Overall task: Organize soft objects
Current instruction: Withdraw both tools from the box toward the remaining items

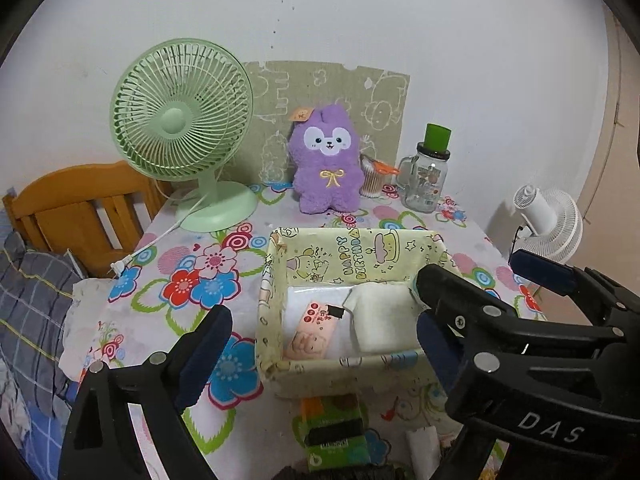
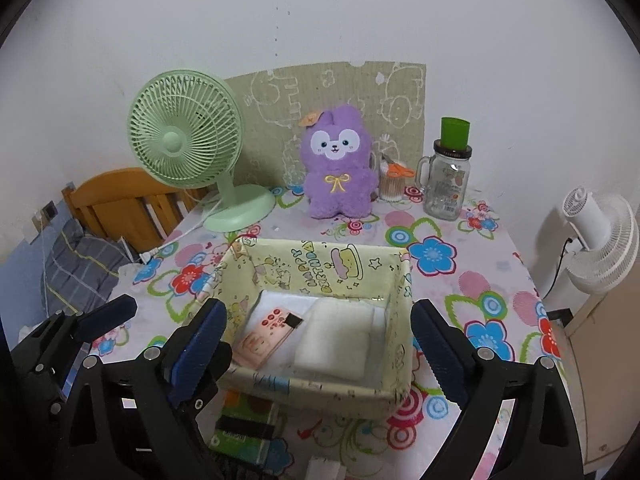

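Yellow "HAPPY BIRTHDAY" fabric basket (image 2: 320, 394)

Home bedroom, wooden bed headboard (image 1: 80, 208), plaid bedding (image 1: 32, 312), floral-clothed table (image 1: 160, 320), desk fan (image 1: 182, 120)

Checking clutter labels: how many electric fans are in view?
2. A pale green plastic desk fan stands at the table's back left, beside the purple plush toy. A white plastic fan stands off the table's right edge, by the wall. None seems hidden.
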Demonstrator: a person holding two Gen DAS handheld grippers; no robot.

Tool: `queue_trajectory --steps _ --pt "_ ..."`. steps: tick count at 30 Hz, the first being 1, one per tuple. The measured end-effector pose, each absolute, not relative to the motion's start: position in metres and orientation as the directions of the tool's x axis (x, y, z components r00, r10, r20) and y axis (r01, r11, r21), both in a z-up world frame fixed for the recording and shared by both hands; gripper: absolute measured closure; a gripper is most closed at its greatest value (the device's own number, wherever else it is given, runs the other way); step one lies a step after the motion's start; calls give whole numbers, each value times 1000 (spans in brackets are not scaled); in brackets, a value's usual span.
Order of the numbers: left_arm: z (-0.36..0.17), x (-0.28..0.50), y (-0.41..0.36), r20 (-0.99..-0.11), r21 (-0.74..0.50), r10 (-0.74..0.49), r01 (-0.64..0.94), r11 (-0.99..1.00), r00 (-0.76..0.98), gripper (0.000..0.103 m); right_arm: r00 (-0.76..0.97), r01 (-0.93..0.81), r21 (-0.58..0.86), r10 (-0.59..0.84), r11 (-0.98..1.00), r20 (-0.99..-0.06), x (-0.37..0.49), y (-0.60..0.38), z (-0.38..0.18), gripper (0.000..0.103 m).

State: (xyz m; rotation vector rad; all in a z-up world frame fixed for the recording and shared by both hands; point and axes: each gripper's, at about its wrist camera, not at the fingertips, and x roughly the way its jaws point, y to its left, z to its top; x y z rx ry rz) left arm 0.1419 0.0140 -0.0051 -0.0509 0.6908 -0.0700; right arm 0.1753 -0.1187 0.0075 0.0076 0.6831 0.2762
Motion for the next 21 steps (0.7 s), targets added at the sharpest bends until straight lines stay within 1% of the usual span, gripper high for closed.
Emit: queue_trajectory --steps 21 --pt "-1 80 10 -601 -65 -76 47 997 796 8 770 -243 80 242 967 -591 112 -129 11 7"
